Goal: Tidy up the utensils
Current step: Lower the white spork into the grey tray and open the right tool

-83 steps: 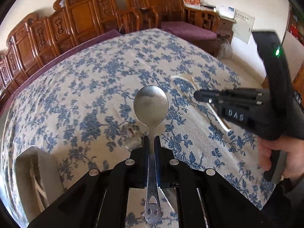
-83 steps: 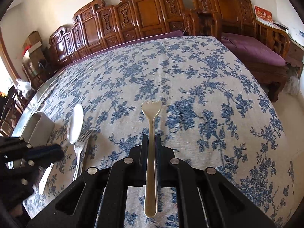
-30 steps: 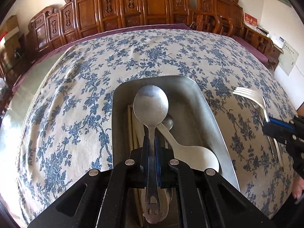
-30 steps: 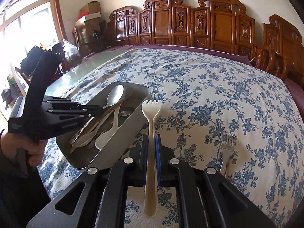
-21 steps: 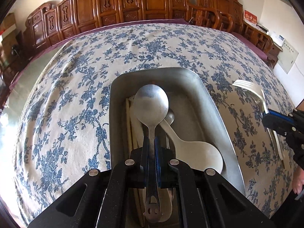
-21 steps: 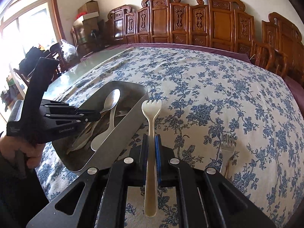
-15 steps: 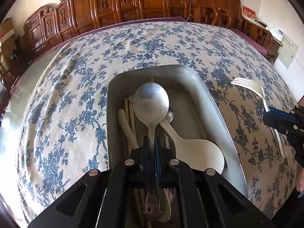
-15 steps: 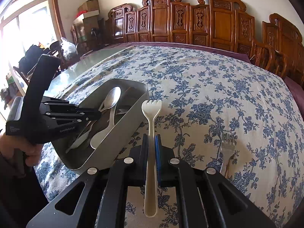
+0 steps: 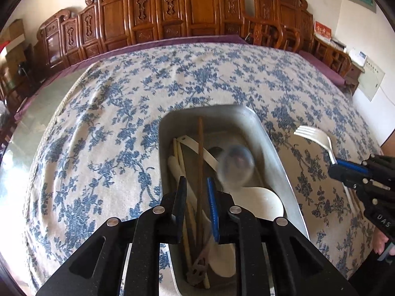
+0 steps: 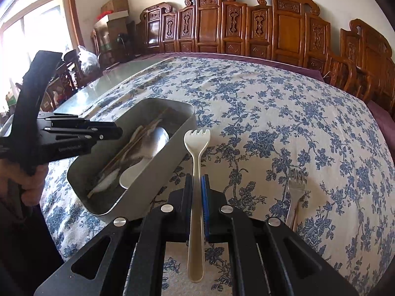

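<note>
My left gripper (image 9: pixel 196 185) is open above the metal tray (image 9: pixel 274 145). The metal spoon (image 9: pixel 237 166) is blurred, falling into the tray beside a white spoon (image 9: pixel 259 201), chopsticks (image 9: pixel 200 162) and other utensils. My right gripper (image 10: pixel 196 181) is shut on a white plastic fork (image 10: pixel 196 172), held above the cloth just right of the tray (image 10: pixel 158 172); this gripper and fork also show in the left wrist view (image 9: pixel 318 139). The left gripper shows in the right wrist view (image 10: pixel 108 129), over the tray.
A metal fork (image 10: pixel 295 192) lies on the blue floral tablecloth (image 10: pixel 284 113) right of my right gripper. Carved wooden chairs (image 10: pixel 246 24) line the table's far side. Bare glass tabletop (image 9: pixel 32 113) lies left of the cloth.
My left gripper has opened and let go of the metal spoon, which drops into the tray. My right gripper still holds the white fork in about the same place.
</note>
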### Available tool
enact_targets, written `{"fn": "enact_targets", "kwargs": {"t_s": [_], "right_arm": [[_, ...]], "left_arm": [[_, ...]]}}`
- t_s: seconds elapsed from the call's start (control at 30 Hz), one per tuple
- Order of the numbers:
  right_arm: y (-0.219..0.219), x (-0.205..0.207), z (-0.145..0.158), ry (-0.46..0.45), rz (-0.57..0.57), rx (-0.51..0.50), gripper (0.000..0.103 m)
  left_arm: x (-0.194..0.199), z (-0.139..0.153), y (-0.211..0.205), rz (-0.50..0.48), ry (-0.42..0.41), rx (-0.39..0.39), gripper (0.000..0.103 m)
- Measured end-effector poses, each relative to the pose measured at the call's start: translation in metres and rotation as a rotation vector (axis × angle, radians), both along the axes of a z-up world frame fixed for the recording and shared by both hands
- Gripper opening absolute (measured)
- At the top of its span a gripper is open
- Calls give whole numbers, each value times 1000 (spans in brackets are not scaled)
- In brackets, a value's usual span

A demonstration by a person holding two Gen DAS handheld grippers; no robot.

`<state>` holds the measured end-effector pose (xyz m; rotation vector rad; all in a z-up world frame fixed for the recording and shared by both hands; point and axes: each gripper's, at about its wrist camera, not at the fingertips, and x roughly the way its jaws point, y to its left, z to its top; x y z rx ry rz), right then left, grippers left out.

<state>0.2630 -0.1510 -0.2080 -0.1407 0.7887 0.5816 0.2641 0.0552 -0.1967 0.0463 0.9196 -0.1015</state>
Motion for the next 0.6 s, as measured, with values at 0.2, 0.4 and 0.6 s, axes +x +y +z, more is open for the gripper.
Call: {"fn": "enact_targets", "kwargs": {"t_s": [0.2, 0.4, 0.6], "right_arm": [[10, -8, 12, 2, 5, 32, 9], [32, -14, 26, -16, 22, 25, 9], [54, -10, 35, -11, 17, 39, 9]], "left_arm": [[-7, 16, 16, 22, -46, -26, 16], [-10, 27, 30, 43, -76, -38, 23], [-17, 41, 45, 62, -121, -38, 47]]}}
